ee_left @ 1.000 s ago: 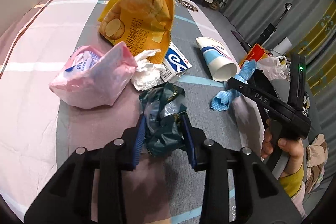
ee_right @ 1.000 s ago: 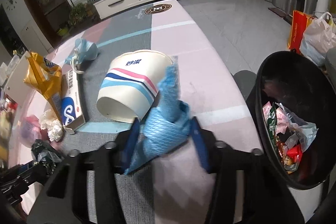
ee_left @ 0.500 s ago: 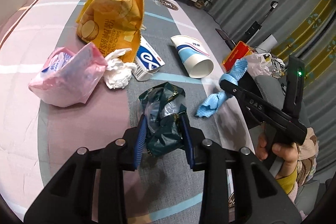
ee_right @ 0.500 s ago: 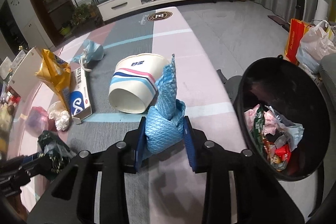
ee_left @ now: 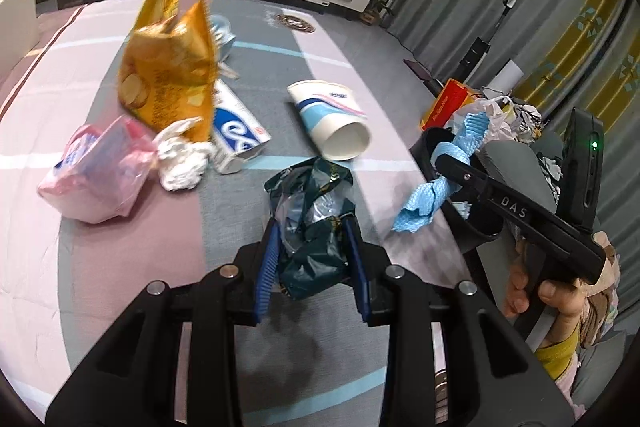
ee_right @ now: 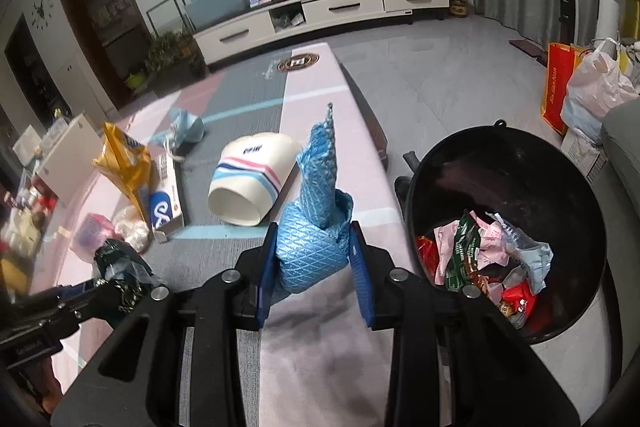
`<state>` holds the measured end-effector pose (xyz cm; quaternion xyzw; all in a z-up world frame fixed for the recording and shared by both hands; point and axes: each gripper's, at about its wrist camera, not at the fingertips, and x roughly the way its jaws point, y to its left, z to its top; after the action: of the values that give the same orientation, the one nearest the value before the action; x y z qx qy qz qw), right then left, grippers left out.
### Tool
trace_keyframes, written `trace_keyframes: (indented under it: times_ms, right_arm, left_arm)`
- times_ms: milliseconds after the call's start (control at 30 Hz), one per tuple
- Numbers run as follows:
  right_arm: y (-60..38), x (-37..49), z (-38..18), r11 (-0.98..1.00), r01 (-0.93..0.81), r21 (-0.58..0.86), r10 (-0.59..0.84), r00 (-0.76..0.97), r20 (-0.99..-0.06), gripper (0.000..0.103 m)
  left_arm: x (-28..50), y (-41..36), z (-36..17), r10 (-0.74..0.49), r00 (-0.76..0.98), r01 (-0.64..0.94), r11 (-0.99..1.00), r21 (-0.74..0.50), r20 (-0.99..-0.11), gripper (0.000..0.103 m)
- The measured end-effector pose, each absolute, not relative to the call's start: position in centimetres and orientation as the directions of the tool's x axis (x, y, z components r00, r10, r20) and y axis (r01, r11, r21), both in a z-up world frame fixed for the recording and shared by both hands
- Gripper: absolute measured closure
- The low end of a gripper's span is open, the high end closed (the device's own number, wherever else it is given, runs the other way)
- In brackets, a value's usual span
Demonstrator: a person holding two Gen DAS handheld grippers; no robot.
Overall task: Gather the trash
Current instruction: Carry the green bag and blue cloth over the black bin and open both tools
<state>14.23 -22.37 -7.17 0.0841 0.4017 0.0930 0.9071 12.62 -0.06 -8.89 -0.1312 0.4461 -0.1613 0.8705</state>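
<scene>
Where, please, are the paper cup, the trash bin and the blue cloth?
paper cup (ee_left: 334, 115): left wrist view, on its striped side.
trash bin (ee_right: 516, 163): right wrist view, on its inner wall.
blue cloth (ee_right: 310, 251): right wrist view, on its bunched lower part.

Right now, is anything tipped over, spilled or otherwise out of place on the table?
The paper cup lies on its side, mouth open, with no spill visible. Beside it, an opened carton lies flat under a torn yellow chip bag. Otherwise it is just scattered trash.
</scene>
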Motion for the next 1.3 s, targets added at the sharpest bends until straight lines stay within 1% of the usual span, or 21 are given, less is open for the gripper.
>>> trace_keyframes:
  times_ms: [367,733,867,1300]
  right_arm:
    - [-25.7,13.2,-5.5,0.958,-0.068,0.279,0.243,0.709,-0.662,0.068]
    - [-29.6,12.2,-4.5,0.96,0.004,0.279,0.179,0.758,-0.627,0.068]
    - [-31.3,11.9,-4.3,0.959,0.038,0.282,0.152,0.77,-0.62,0.068]
    - [-35.8,10.9,-4.8,0.946,0.129,0.298,0.089,0.781,-0.618,0.068]
  left_arm:
    - [12.8,-5.3,-5.8,-0.416,0.576,0.232,0.909,-0.347,-0.704,0.069]
    - [13.3,-10.2,-4.1,-0.437,0.571,0.305,0.899,-0.315,-0.695,0.069]
    - [13.7,-12.1,-3.7,-0.444,0.566,0.337,0.894,-0.296,-0.695,0.069]
    - [15.0,-18.5,-4.0,-0.479,0.523,0.401,0.868,-0.293,-0.705,0.069]
